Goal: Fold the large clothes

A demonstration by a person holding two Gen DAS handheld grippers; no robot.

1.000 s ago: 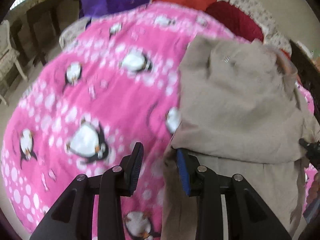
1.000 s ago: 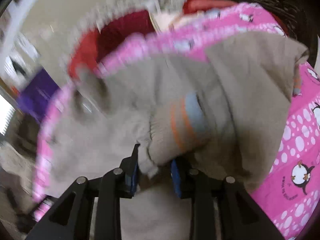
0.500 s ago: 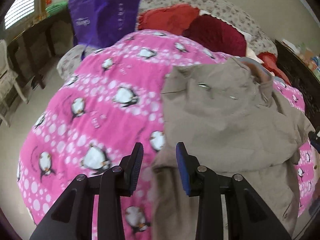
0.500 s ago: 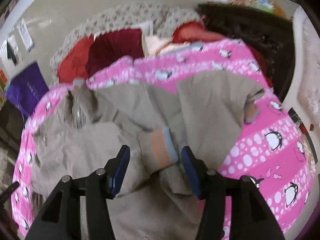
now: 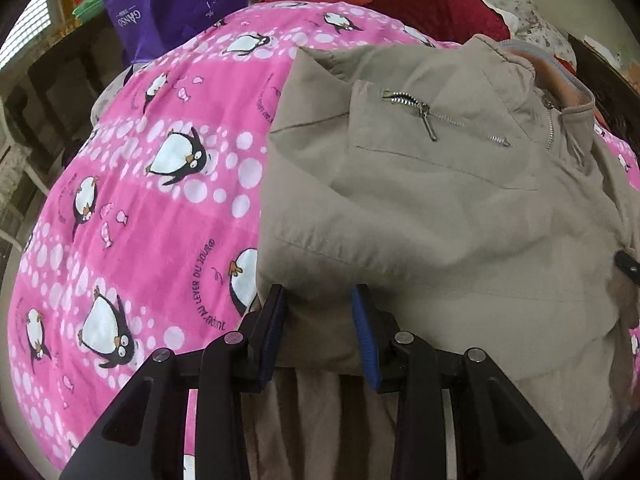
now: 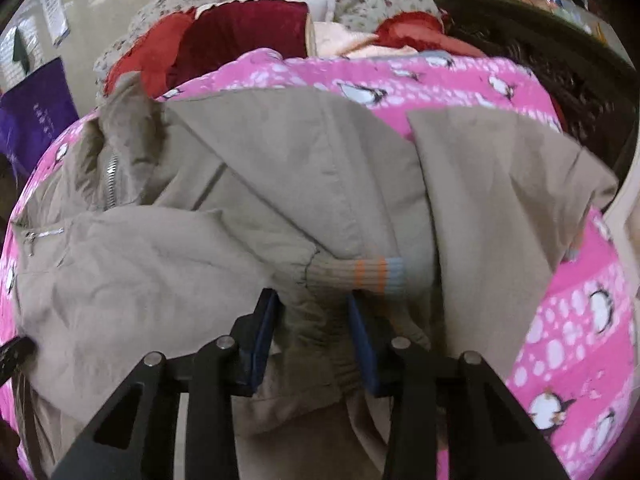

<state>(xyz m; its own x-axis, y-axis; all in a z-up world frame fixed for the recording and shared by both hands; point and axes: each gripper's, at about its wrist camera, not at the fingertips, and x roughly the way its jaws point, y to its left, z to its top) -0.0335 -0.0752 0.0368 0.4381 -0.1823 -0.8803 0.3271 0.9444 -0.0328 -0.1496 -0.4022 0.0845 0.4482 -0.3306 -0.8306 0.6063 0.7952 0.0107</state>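
Partly hidden jacket [image 5: 440,208] hem, right claw [image 6: 314,320] closing

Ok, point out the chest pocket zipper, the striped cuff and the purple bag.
chest pocket zipper [image 5: 430,122], left wrist view, on its pull tab.
striped cuff [image 6: 370,274], right wrist view, on the orange bands.
purple bag [image 5: 180,0], left wrist view, on its printed front.
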